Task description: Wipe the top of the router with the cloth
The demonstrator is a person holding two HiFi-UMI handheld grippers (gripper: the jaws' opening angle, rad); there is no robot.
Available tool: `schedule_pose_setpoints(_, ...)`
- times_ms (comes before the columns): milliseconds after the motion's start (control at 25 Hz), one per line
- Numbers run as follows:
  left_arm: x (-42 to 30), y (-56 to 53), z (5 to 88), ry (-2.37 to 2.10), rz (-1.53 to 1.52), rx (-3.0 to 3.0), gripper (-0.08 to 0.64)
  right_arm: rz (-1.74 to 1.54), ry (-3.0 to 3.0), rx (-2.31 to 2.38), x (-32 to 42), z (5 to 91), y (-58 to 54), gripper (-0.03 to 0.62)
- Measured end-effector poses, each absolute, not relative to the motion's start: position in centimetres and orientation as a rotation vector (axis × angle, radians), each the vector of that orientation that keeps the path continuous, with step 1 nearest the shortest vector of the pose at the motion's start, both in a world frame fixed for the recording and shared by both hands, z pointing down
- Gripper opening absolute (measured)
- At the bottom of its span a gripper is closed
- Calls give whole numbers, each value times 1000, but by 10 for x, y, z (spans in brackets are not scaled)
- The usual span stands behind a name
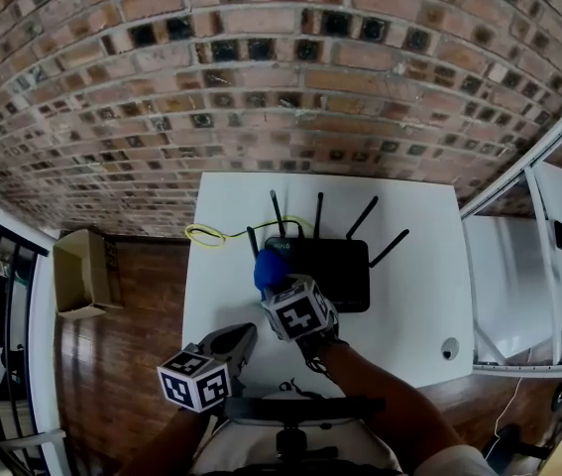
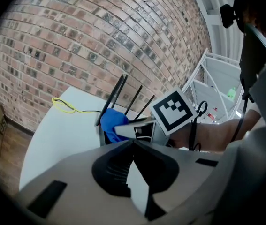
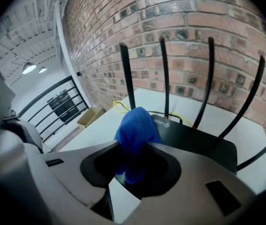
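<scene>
Pinching cloth (image 3: 135, 125) in right tool (image 3: 133, 148) at router (image 3: 201, 144) left end; top runs rightward. Left tool (image 2: 133, 142) pressed together, empty.

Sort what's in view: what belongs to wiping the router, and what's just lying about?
Job: router; blue cloth, clamped in the right gripper.
Lying about: yellow cable on the white table; cardboard box beside the table; left gripper, shut and empty.

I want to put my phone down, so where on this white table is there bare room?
The table is bare right of the router, out to its edge, and left of it in front of the yellow cable. Crowded: the antennas behind, the left gripper and right gripper in front.
</scene>
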State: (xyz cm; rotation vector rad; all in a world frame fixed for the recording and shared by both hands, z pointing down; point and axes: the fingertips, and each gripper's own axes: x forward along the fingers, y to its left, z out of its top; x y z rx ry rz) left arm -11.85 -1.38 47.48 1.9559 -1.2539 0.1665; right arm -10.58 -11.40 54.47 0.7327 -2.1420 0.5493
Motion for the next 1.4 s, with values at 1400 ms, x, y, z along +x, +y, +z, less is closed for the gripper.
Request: schedule_pose_setpoints(1400, 37, -31, 489, -1207, 258, 1933, 32, 716, -2014, 1080, 139, 560, -174, 129)
